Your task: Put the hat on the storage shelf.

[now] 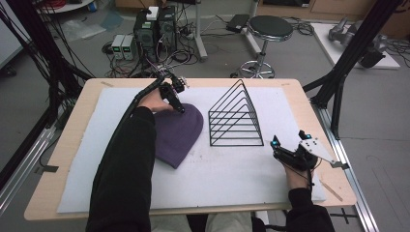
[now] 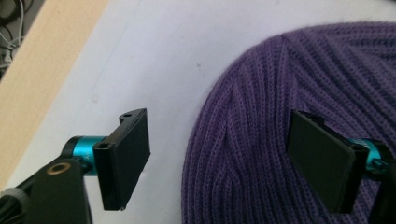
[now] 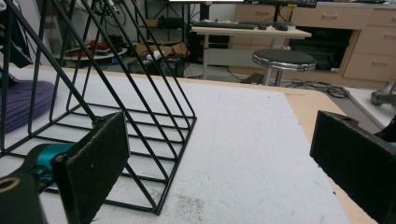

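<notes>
White mat (image 1: 217, 179): L claw (image 2: 219, 158) wide over purple beanie (image 2: 280, 116).

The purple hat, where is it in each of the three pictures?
High view: the purple hat lies left of centre on the white mat.
Left gripper view: lower right.
Right gripper view: far left edge.
Shared landmark: the white mat.

A purple ribbed knit beanie (image 1: 176, 133) lay flat on the white mat (image 1: 217, 174), its rounded crown toward the far side of the table and its lower edge toward the person. Just to its right stood a black wire rack (image 1: 237, 116), triangular in profile, upright on the mat, apart from the beanie.
</notes>
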`<state>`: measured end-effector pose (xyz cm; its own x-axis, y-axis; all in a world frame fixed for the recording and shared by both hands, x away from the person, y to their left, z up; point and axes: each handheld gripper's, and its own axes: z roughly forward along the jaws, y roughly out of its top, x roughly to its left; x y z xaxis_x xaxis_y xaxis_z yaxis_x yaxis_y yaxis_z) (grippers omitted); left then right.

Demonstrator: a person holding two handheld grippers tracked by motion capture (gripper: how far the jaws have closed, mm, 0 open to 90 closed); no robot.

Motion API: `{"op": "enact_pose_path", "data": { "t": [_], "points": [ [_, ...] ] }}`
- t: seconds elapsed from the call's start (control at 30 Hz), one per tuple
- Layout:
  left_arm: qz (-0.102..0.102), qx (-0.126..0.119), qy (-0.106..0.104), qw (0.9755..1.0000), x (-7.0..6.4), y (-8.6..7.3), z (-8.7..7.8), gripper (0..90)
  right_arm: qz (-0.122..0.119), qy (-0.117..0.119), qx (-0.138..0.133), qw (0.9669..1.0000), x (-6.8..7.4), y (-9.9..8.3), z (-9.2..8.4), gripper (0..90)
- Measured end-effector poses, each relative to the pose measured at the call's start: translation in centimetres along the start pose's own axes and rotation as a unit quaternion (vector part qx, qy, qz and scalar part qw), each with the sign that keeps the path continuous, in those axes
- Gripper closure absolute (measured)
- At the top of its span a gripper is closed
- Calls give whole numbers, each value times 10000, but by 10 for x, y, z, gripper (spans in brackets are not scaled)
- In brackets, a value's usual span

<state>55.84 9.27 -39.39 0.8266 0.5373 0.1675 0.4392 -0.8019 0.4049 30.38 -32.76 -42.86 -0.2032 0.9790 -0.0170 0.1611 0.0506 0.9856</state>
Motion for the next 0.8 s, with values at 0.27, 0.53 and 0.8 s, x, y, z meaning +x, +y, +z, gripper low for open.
{"op": "enact_pose_path", "data": {
  "t": [0.27, 0.53, 0.8],
  "points": [
    [-24, 80, -223, 9997, -1, -1, 11, 216, 6, -7, 0, 10000, 0, 0, 0, 41],
    [-395, 148, -521, 9978, 7, -7, 18, 219, 1, 0, 0, 10000, -1, -1, 0, 41],
    [-503, 127, -773, 9957, 11, -10, 20, 274, 5, -3, -3, 10000, -1, -1, 0, 41]
  ]
}}
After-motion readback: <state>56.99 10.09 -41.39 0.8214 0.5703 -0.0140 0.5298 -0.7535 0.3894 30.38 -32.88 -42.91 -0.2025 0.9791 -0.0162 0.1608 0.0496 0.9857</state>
